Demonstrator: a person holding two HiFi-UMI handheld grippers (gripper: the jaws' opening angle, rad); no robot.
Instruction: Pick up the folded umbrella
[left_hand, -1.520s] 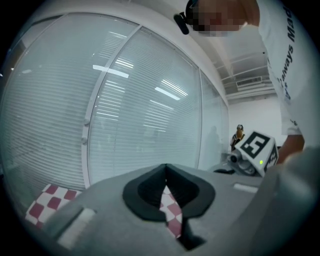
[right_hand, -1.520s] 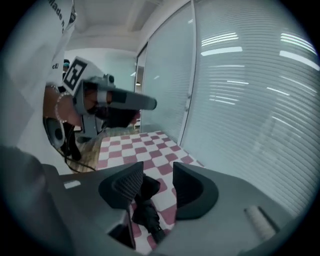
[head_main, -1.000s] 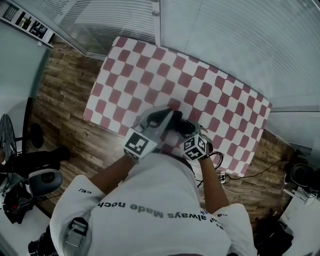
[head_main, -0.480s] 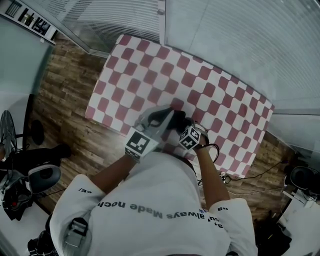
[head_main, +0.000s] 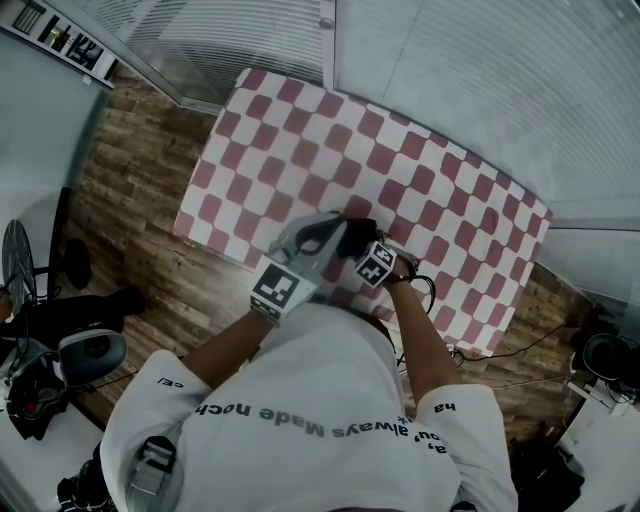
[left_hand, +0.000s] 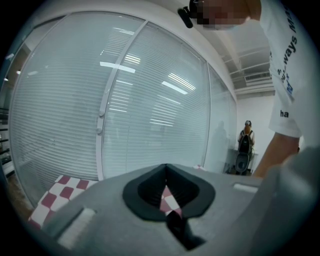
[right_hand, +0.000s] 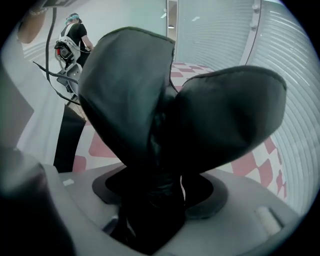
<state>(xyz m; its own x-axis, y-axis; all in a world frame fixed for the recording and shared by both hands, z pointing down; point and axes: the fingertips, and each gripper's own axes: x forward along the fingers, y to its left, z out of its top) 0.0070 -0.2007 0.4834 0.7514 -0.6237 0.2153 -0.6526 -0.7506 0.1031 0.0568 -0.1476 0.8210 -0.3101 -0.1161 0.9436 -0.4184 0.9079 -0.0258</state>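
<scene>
Right gripper: your right gripper (right_hand: 160, 186) is clamped on the folded umbrella (right_hand: 150, 100). Dark fabric fills the space between the jaws and 2 loose lobes of canopy bulge out above them.
Why that grip: you hold the bundle low, where the folds bunch tight. That likely gives the jaws something firm to bite, and the slack cloth is left free to flop.
Left gripper: your left gripper (head_main: 333, 228) has its jaws drawn together on nothing. Only a sliver of checked cloth shows through the gap behind the tips.
Why it sits there: it lies just beside the umbrella on your left, probably as a steadying guide and not a second hold.
Umbrella position: it is over the near part of the table (head_main: 430, 190), just in front of your body. From the head view it is hard to tell whether it rests on the cloth or has cleared it.
Edges: the table's near edge runs just under both grippers. The wooden floor (head_main: 130, 200) lies to your left and the glass wall with blinds (left_hand: 125, 100) stands beyond the far edge.
Open room: the cloth is bare ahead of you and toward both ends, so straight up looks like the free path.
Caution: the hanging folds may drag on the left gripper as you raise.
</scene>
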